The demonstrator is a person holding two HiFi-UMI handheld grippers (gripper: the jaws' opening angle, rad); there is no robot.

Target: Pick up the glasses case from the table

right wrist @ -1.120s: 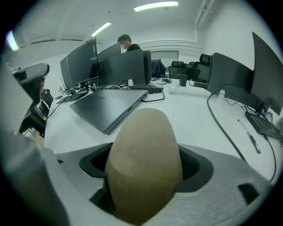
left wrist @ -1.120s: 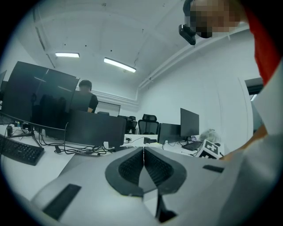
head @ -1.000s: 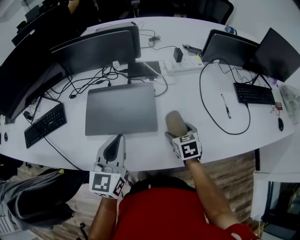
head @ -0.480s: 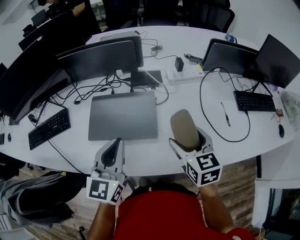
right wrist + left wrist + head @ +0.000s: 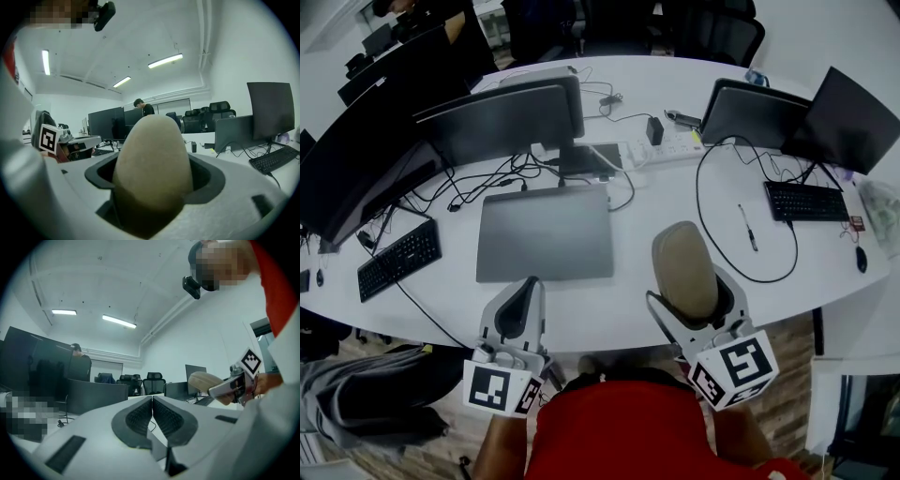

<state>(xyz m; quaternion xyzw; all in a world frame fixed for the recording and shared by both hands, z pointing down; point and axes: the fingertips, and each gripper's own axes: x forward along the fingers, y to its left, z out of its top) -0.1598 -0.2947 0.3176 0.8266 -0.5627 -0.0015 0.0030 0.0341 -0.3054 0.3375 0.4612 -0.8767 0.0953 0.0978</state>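
The right gripper [image 5: 694, 292] holds the glasses case [image 5: 684, 267], a tan, rounded, egg-shaped case, with its fingers [image 5: 208, 180] spread wide and pressed against both sides of it. In the right gripper view the glasses case [image 5: 152, 159] fills the gap between the dark pads and juts out well past them, its rounded end pointing away from the person. It is up in the air, clear of the white tabletop [image 5: 670, 192], above the near edge and just to the right of a closed grey laptop [image 5: 546, 234]. The left gripper [image 5: 528, 291] hangs over the same near edge, in front of the laptop and well apart from the case. Its fingers [image 5: 140, 416] are closed flat against each other with nothing between them, and they point about level. From the left gripper view the case [image 5: 206, 380] shows off to the right, sticking out of the other gripper in mid-air. Farther back on the tabletop stand two dark monitors [image 5: 502, 117] with tangled cables below them, a black keyboard [image 5: 398, 260] at the left, a white power strip [image 5: 666, 145] near the middle, a pen [image 5: 748, 228] inside a loop of black cable, and a second keyboard [image 5: 806, 200] at the right.
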